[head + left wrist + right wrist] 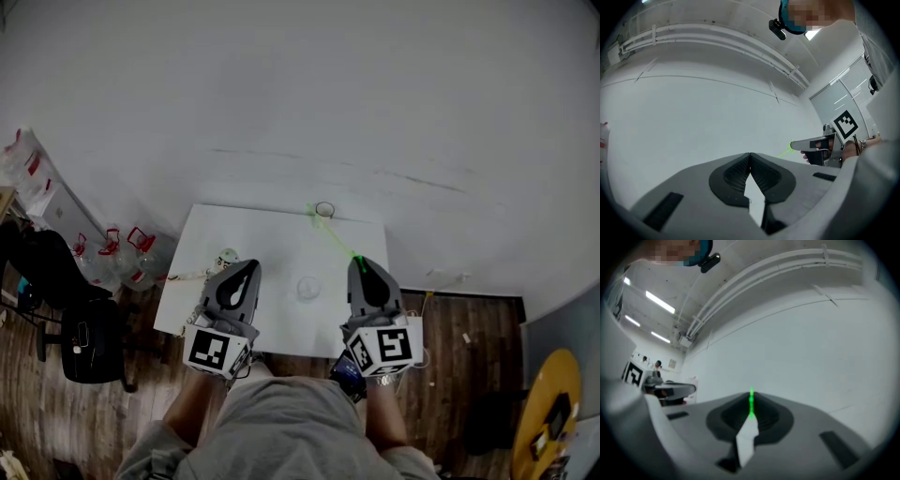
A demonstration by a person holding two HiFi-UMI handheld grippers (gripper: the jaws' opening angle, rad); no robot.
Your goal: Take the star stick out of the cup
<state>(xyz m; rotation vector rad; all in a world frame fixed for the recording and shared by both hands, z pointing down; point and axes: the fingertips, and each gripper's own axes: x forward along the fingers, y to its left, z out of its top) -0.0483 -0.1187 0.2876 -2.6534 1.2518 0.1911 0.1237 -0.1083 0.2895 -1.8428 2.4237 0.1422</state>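
Observation:
My right gripper [357, 263] is shut on a thin green star stick [335, 240], which slants up-left from its jaw tips over the white table [253, 234]. In the right gripper view the stick [751, 404] shows as a bright green line pinched where the jaws of that gripper [751, 398] meet. A small round cup [324, 209] stands at the table's far edge, close to the stick's far end. A clear cup [308, 287] sits between the grippers. My left gripper [251, 266] [750, 155] is shut and holds nothing. Both point up at the wall.
A small pale jar [227, 257] and a thin stick [187, 275] lie at the table's left. Water jugs [112, 251] and a black chair [86, 339] stand on the wooden floor to the left. A yellow round object [548, 412] is at the lower right.

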